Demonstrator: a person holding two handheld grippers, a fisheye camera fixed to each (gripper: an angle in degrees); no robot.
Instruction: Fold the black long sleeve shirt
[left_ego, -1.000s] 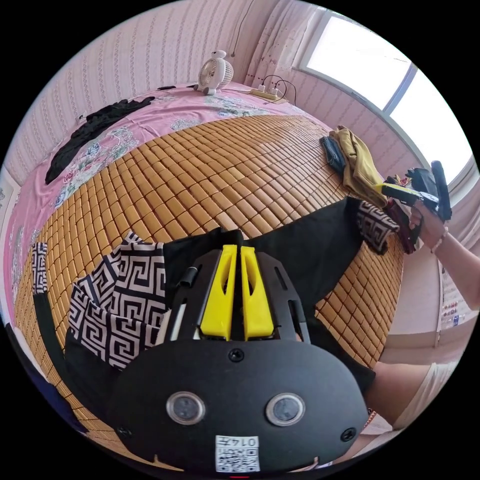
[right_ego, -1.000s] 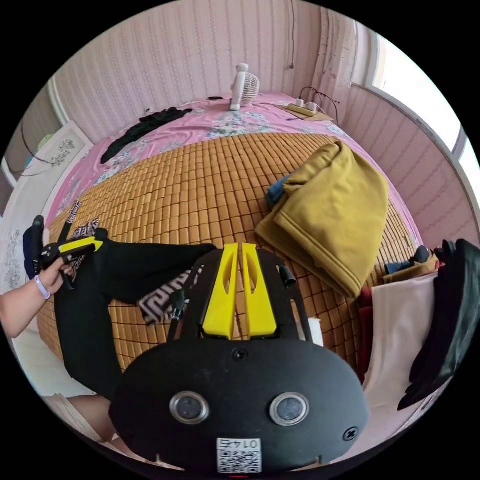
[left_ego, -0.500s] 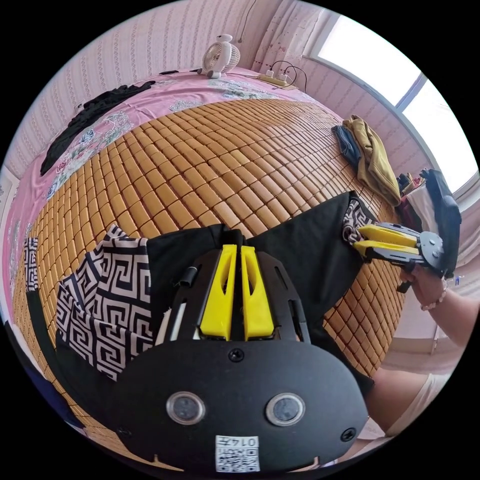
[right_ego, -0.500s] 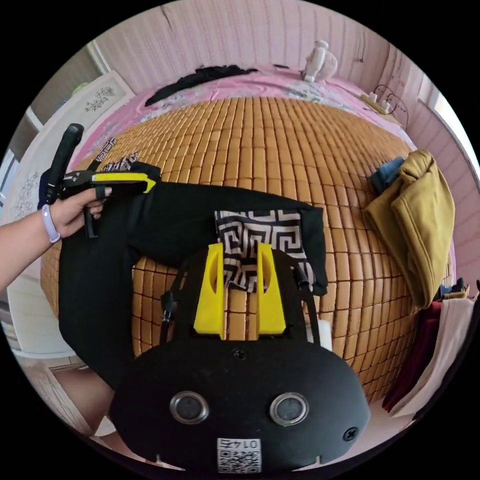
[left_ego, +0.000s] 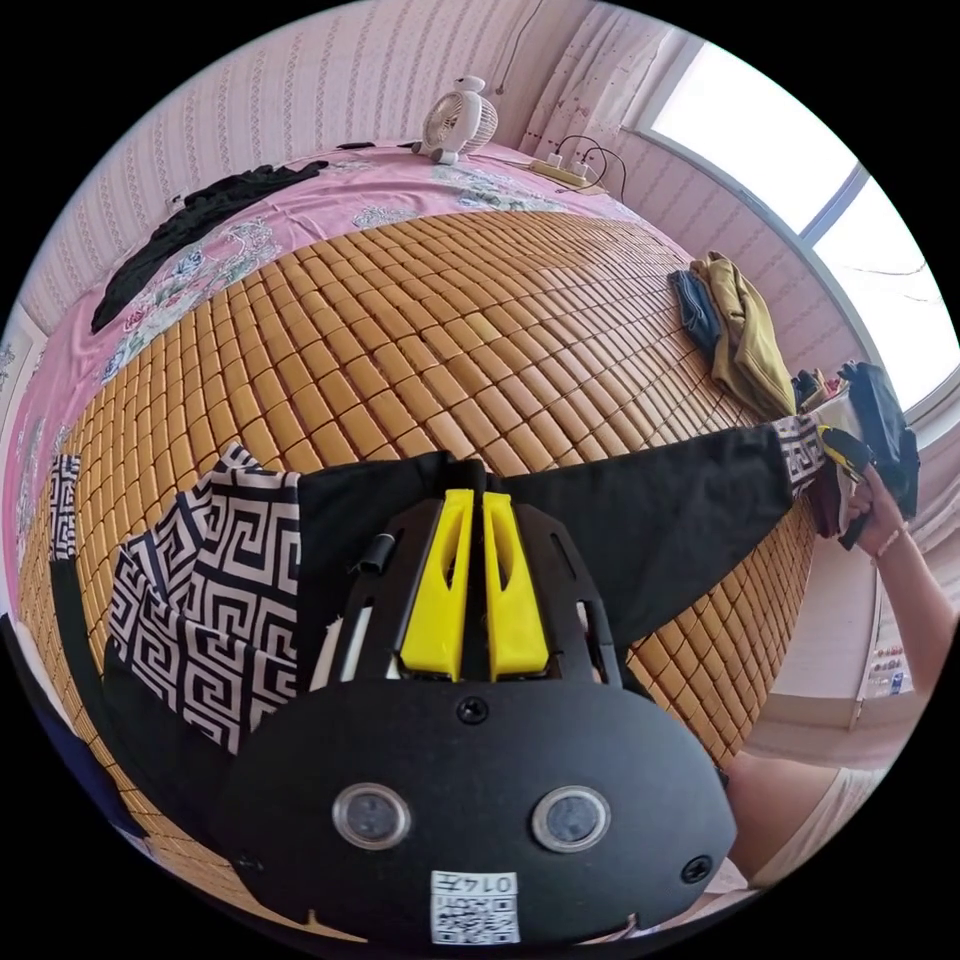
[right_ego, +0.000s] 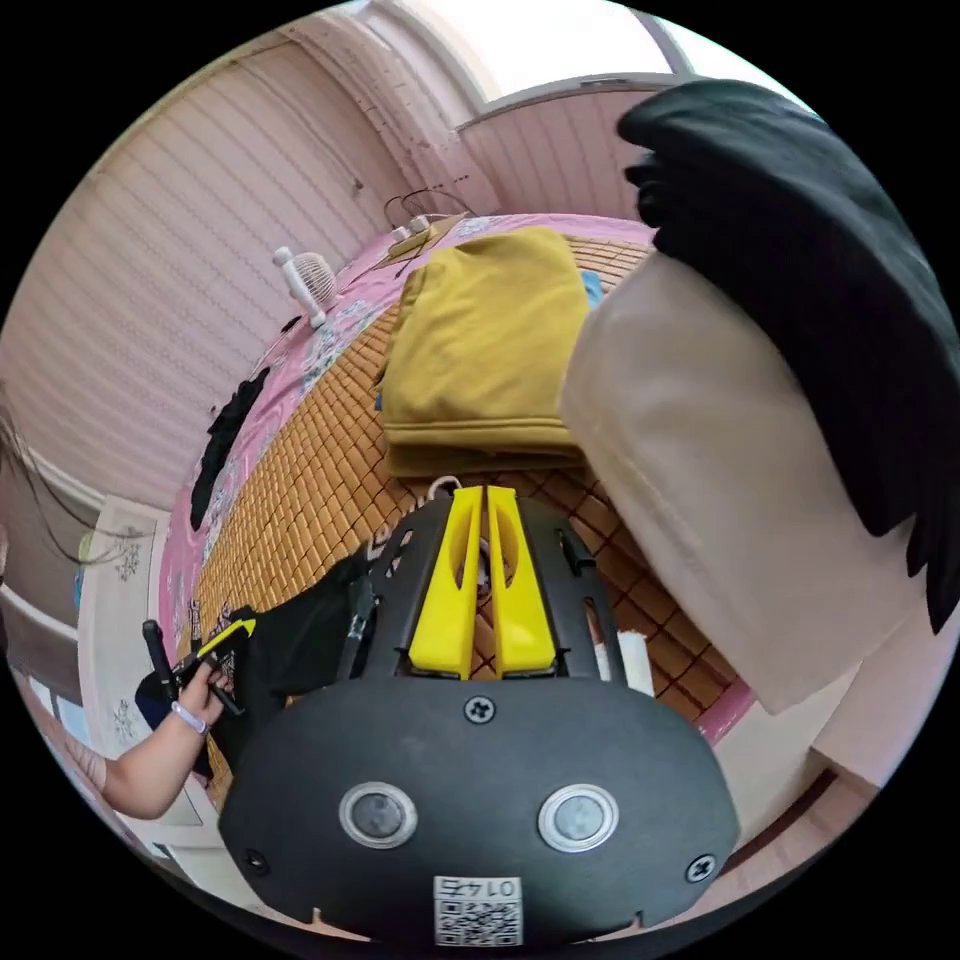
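Observation:
The black long sleeve shirt (left_ego: 640, 520) lies on the bamboo mat (left_ego: 400, 330), with a black-and-white patterned part (left_ego: 215, 590) at its left end. My left gripper (left_ego: 476, 497) is shut on the shirt's upper edge. One sleeve stretches out to the right, where its patterned cuff (left_ego: 800, 450) sits in my right gripper (left_ego: 838, 450), held by a hand. In the right gripper view the right gripper (right_ego: 478, 497) has its jaws together, the black sleeve (right_ego: 300, 640) trails away to its left, and the left gripper (right_ego: 225, 635) is far off in a hand.
A folded mustard garment (left_ego: 745, 330) (right_ego: 480, 340) lies on the mat's right side. Beige cloth (right_ego: 720, 480) and black cloth (right_ego: 800, 260) hang close to the right gripper. A fan (left_ego: 455, 110), a power strip (left_ego: 565, 170) and a dark garment (left_ego: 190, 215) lie on the pink sheet.
The right gripper came down open over the patterned cuff, shut on it and pulled it out to the right, drawing the sleeve straight. The left gripper kept its hold.

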